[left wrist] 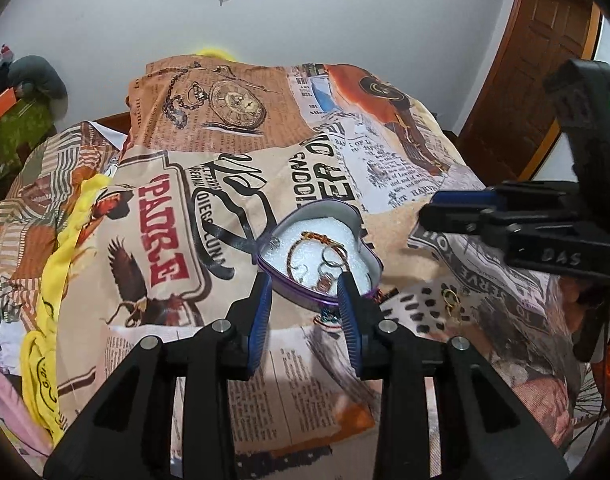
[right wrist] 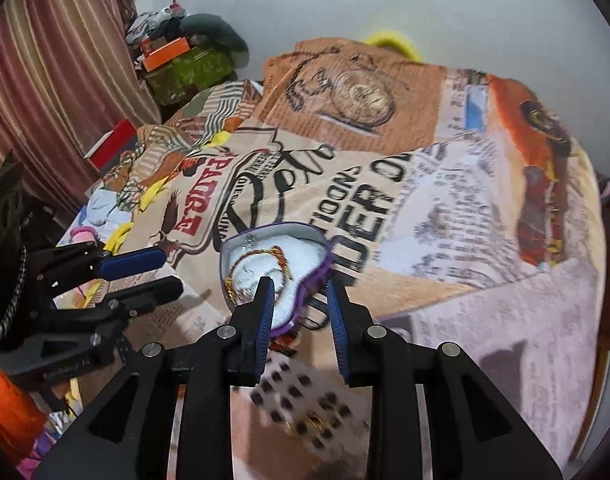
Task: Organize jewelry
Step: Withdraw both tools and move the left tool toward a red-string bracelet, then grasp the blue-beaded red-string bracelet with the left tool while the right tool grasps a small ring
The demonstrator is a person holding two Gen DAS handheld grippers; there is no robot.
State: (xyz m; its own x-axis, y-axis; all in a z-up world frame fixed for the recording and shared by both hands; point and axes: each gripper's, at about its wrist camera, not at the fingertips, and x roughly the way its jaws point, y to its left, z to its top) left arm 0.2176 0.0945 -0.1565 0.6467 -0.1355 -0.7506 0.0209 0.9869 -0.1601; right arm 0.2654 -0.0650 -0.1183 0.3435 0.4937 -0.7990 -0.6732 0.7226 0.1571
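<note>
The heart box (left wrist: 319, 258) sits on the printed cloth (left wrist: 233, 216) with a bracelet (left wrist: 313, 248) inside. The left gripper (left wrist: 305, 286) and right gripper (right wrist: 299, 290) point at it, both spread apart, holding nothing.

Both wrist cameras look closely down at one heart-shaped box (left wrist: 319, 254).

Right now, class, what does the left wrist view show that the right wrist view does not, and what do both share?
Only the left wrist view shows the wooden door. Only the right wrist view shows the striped curtain. Both share the heart-shaped box holding a bracelet on the printed bedspread, with both grippers open.
</note>
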